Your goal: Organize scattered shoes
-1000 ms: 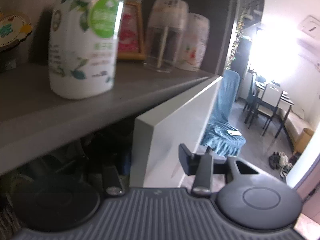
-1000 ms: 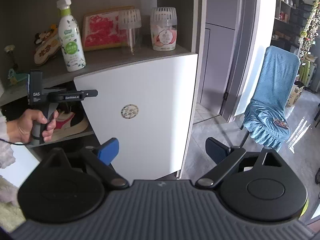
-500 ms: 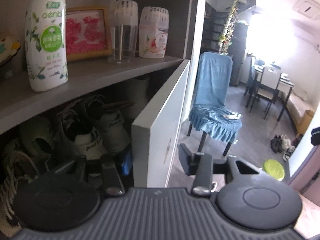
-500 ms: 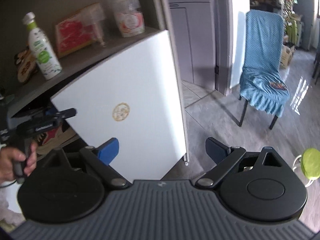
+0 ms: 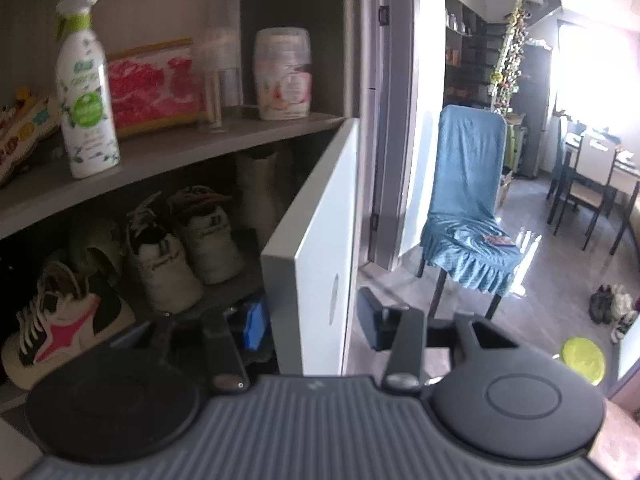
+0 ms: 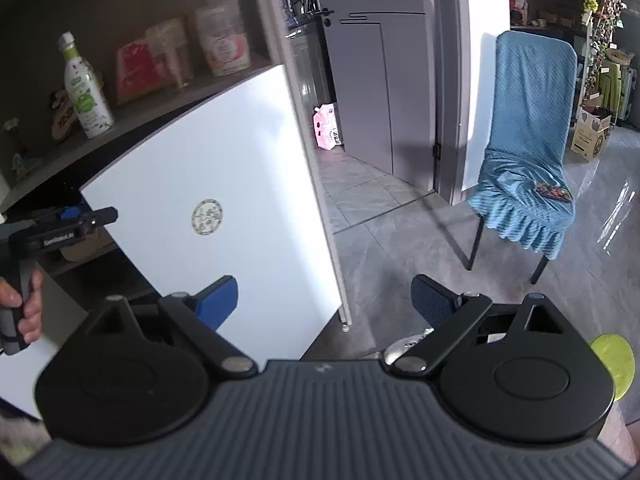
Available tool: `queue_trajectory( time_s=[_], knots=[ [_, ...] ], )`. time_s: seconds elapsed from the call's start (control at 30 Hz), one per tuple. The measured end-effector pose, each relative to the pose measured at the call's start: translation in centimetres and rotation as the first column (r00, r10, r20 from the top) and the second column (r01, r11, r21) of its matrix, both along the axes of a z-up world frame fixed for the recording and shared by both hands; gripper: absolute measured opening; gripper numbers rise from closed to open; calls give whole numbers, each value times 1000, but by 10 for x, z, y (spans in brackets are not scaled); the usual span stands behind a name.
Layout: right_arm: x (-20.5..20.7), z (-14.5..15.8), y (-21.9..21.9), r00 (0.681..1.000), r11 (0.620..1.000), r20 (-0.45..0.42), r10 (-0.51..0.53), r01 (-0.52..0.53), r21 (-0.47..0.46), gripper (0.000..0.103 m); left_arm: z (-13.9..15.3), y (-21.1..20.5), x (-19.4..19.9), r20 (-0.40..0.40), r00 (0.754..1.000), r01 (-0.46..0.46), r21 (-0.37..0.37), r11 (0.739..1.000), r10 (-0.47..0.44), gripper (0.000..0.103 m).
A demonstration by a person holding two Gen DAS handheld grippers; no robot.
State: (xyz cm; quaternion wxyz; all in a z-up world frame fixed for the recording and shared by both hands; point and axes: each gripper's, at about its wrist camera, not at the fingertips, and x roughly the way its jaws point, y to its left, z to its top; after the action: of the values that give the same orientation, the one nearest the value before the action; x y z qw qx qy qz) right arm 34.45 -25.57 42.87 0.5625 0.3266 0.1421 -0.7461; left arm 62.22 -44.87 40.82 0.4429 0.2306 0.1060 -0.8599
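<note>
Shoes (image 5: 168, 252) sit lined up on cabinet shelf; more (image 5: 612, 312) lie on far floor – left claw (image 5: 308, 326) straddles door (image 5: 320, 240) edge, right claw (image 6: 324, 300) wide, empty

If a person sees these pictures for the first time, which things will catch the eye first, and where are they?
First comes the white cabinet door, swung half open, with the left claw astride its edge. Behind it, a shelf holds shoes, a sneaker with a pink star being the brightest. To the right, a chair with a blue cover stands on the grey floor.
</note>
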Motion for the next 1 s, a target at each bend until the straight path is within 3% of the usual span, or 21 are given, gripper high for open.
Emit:
queue_trajectory(
  time_s=[0.4,0.5,0.57,0.6,0.77,0.83,1.0],
  knots=[
    [-69,0,71,987,989,65,-149,150,-9,95,6,51,-79,-27,986,-161,29,987,162,47],
    [-77,-1,82,979,982,79,-186,188,-28,95,9,58,-100,-8,989,-145,33,989,146,40],
    [-83,-2,89,974,976,88,-210,214,-40,95,11,60,-122,41,986,-162,12,987,162,28],
    [-86,-2,93,971,973,93,-222,226,-45,95,13,60,-132,61,983,-173,5,985,172,25],
    [-107,-10,124,953,956,119,-280,288,-51,95,18,37,-171,53,961,-276,75,958,272,25],
    [-111,-12,132,945,949,124,-302,310,-52,95,20,29,-186,56,954,-299,84,950,295,19],
    [-124,-18,155,918,924,139,-372,380,-39,95,22,26,-215,103,954,-289,63,955,281,20]
  ],
)
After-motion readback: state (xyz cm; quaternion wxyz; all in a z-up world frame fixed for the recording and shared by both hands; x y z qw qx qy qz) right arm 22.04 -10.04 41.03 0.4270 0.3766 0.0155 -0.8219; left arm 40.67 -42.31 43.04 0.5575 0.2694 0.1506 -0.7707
